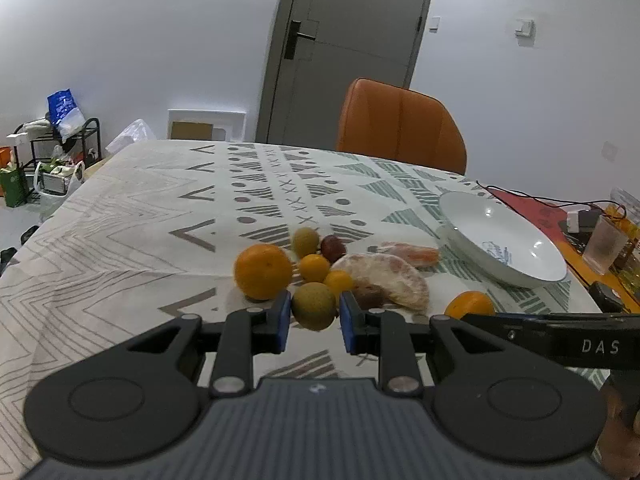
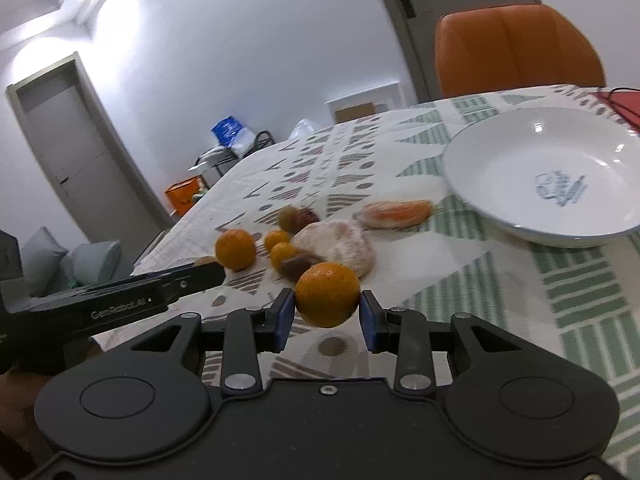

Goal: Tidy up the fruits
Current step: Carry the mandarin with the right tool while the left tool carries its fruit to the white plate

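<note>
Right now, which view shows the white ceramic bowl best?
The right wrist view: the white ceramic bowl sits large there, empty, its blue printed mark readable as a shape. The left wrist view shows the bowl smaller, at the right side, seen obliquely.

Orange mandarin [image 2: 327, 294], white plate [image 2: 500, 208] (blue motif), grey-green geometric tablecloth [image 1: 120, 220], orange chair [image 1: 400, 124].

My left black plastic tongs [image 1: 313, 322] and right black plastic tongs [image 2: 326, 318] look alike: blue rubber pads [image 1: 282, 320] on the fingertips, silver pivot screws [image 1: 224, 383], and two round black discs over a ribbed grey housing. White lettering marks their sides, "DAS" on one and "GenRobot.AI" on the other.
</note>
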The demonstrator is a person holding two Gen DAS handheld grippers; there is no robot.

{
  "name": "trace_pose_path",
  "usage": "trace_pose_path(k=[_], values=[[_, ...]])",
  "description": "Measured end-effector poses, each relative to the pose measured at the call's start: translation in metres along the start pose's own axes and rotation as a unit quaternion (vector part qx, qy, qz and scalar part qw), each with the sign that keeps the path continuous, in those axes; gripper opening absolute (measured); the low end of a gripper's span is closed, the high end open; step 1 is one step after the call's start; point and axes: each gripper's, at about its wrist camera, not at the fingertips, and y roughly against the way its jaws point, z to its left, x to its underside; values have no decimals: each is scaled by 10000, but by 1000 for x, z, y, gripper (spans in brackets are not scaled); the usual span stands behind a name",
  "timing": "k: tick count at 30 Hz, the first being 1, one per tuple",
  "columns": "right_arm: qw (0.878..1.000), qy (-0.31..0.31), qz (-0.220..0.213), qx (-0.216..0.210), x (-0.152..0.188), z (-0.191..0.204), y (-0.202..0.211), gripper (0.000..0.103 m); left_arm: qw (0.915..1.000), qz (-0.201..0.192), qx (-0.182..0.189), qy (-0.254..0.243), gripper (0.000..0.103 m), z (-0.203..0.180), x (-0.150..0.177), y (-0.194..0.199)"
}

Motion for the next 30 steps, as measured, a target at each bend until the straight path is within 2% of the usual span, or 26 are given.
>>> trace_pose_path(k=[13,30], values=[[9991,-131,-361,164,-3,-25,29,33,9998,-85,47,-195,25,-35,-6,0],[9956,-345,-772,407,-9,-65,58,33,9983,-181,357,-414,25,-85,-18,-11]])
